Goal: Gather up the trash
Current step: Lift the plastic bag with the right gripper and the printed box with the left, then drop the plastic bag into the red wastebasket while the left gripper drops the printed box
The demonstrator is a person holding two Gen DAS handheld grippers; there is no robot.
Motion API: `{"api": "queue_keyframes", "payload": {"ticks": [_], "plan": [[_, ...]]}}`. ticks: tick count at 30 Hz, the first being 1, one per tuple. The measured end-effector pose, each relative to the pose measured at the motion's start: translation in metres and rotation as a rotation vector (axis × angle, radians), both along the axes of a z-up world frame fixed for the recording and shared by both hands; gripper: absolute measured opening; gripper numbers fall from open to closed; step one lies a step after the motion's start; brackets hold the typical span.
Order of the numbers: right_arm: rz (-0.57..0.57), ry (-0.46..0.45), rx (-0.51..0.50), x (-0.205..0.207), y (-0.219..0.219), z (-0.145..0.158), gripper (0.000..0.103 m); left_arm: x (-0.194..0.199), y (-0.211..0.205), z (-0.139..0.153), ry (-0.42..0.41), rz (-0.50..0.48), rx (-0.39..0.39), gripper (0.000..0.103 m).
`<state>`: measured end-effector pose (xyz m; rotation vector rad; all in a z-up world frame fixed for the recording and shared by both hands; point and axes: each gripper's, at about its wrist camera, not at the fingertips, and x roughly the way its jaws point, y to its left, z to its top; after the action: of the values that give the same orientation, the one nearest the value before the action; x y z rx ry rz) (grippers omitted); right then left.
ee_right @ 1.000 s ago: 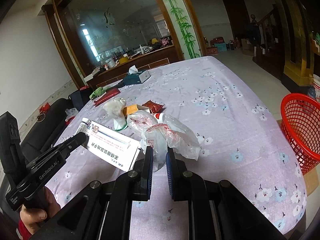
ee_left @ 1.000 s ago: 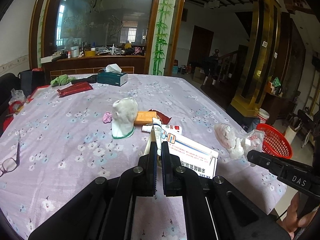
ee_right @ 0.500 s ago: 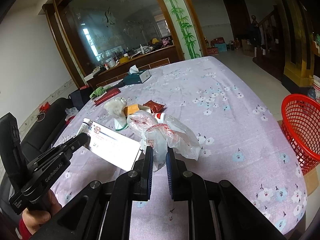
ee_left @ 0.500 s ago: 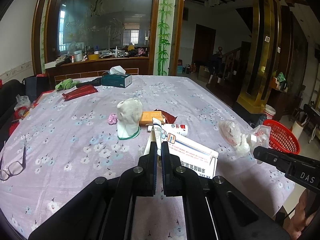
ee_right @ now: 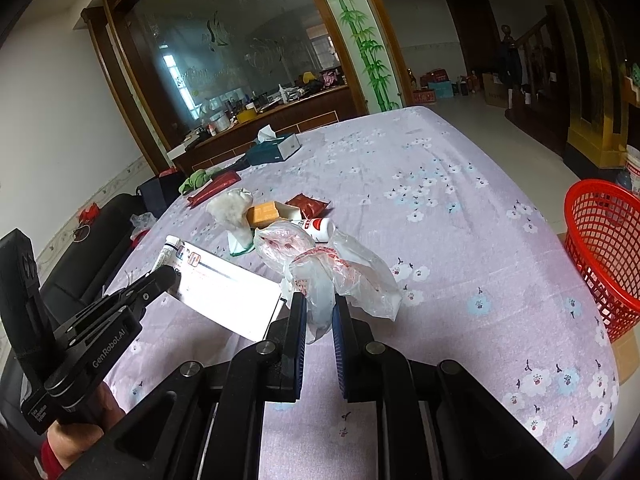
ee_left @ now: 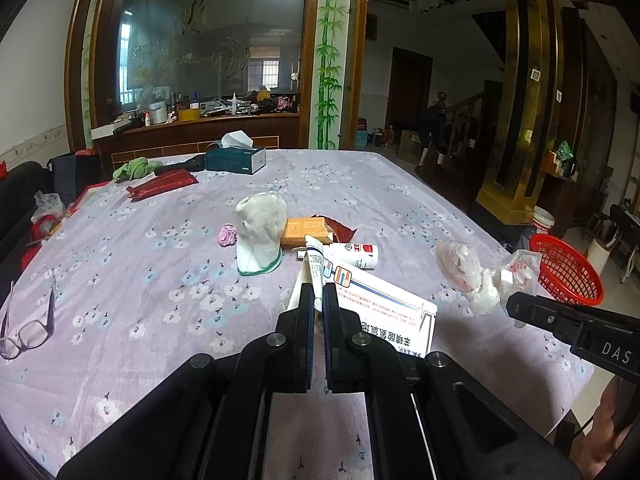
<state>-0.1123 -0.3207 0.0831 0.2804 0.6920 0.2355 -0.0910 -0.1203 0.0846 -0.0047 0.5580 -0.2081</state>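
Your left gripper (ee_left: 319, 300) is clamped on the box (ee_left: 384, 312); your right gripper (ee_right: 319, 308) pinches the bag (ee_right: 344, 276). Basket (ee_right: 608, 248) at three o'clock.

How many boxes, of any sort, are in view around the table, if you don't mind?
3: the white box held by the left gripper, the orange box mid-table, the tissue box at the far edge. Others may be hidden.
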Motion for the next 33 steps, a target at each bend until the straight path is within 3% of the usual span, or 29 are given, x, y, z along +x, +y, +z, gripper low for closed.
{"api": "queue_keyframes", "payload": {"ticks": [26, 33], "plan": [[0.001, -0.007, 0.004, -0.003, 0.003, -0.001, 0.014, -0.004, -0.001, 0.002, -0.021, -0.002, 0.013, 0.003], [-0.029, -0.017, 0.026, -0.007, -0.008, 0.004, 0.014, -0.005, -0.001, 0.007, -0.002, -0.024, -0.021, 0.003]]}}
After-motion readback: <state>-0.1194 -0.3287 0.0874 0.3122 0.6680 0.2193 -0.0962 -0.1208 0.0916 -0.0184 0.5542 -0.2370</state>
